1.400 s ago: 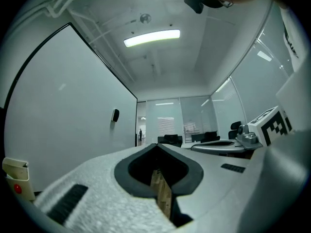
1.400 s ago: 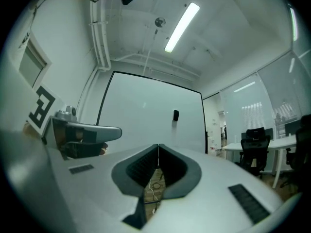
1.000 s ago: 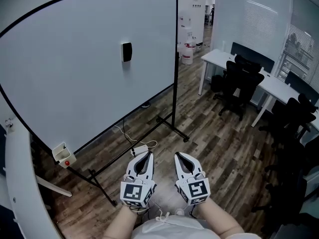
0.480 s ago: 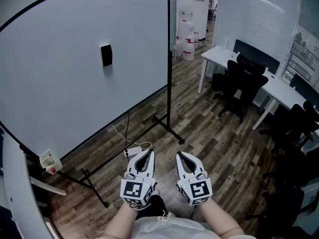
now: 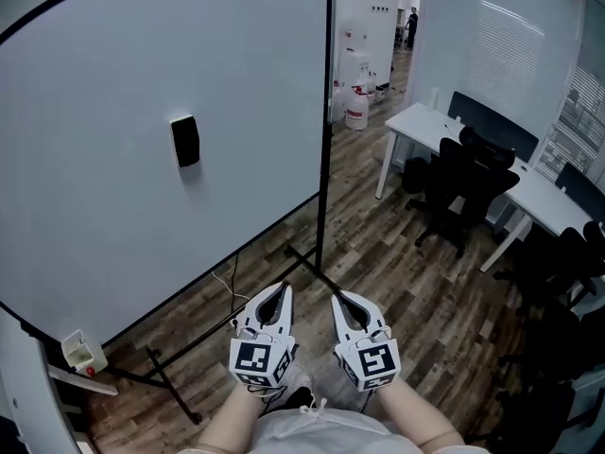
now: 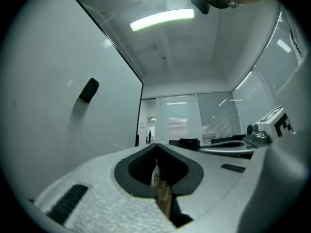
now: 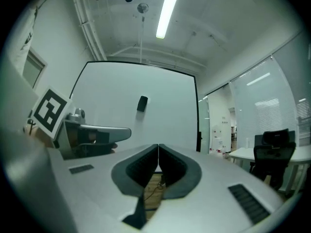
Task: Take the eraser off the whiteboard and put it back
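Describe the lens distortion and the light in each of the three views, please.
Head view: the whiteboard frame bows into a curve; light is even, the eraser sharp. Left gripper view: black rounded corners, a ceiling lamp glares white. Right gripper view: same dark ring, another bright lamp strip.

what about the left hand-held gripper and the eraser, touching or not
Apart. The head view shows the eraser on the whiteboard and the left hand-held gripper well below it, with a wide gap between them.

Black eraser (image 5: 185,141) stuck on whiteboard (image 5: 95,225); left tool (image 5: 281,291), right tool (image 5: 338,297) side by side, jaws together, well apart from eraser
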